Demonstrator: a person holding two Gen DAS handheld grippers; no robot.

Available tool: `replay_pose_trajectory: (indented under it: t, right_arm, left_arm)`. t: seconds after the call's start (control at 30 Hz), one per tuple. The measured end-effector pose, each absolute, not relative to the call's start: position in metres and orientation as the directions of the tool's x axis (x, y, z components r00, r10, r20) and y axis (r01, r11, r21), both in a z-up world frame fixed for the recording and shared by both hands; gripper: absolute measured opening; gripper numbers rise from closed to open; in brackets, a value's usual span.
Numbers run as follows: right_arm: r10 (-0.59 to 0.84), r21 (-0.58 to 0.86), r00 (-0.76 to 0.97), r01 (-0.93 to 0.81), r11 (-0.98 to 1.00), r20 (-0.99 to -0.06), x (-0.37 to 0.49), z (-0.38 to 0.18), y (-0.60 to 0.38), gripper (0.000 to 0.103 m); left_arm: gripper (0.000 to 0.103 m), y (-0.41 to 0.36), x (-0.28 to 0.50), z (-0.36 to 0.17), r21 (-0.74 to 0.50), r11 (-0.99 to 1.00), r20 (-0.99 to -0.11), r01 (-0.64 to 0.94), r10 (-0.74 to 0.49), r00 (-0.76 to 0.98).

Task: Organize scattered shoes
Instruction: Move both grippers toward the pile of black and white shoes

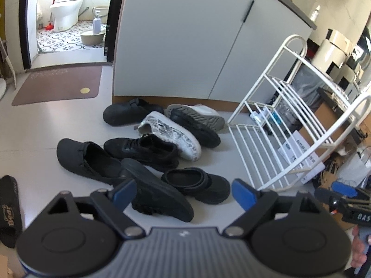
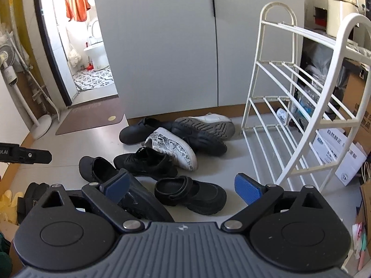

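Observation:
Several shoes lie scattered on the pale floor before a grey cabinet. Nearest is a black strap clog [image 1: 199, 184] [image 2: 191, 193]. A black shoe [image 1: 160, 193] lies on its side by my left gripper. Behind are a black lace sneaker [image 1: 142, 149] [image 2: 145, 161], a black slip-on [image 1: 85, 158], a white patterned sneaker [image 1: 170, 134] [image 2: 172, 147], a black clog [image 1: 128, 113], a black chunky shoe [image 1: 197, 128] and a white shoe sole-up [image 2: 206, 122]. An empty white wire shoe rack [image 1: 285, 125] [image 2: 299, 106] stands on the right. My left gripper [image 1: 185, 195] and right gripper [image 2: 182, 186] are open, empty, above the near shoes.
A brown mat [image 1: 58, 84] lies before the open bathroom doorway at back left. A black slipper [image 1: 9, 210] lies at the far left. Cardboard boxes and papers [image 2: 340, 155] sit behind the rack. A standing fan [image 2: 14, 74] is at the left wall.

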State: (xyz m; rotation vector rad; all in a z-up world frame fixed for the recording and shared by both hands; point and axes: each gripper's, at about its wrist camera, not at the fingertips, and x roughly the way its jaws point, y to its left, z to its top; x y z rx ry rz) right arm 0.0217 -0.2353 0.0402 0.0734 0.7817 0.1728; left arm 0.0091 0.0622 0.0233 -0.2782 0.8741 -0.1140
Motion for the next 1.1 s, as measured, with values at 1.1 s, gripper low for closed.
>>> replay_pose_trajectory:
  t: [1.1]
  right_arm:
    - [0.193,0.163,0.548,-0.104,0.981,-0.814,0.059,0.008,-0.277,0.099]
  left_arm:
    - [0.09,0.024,0.049,-0.026,-0.2,0.971,-0.796,0.132,-0.24,0.556]
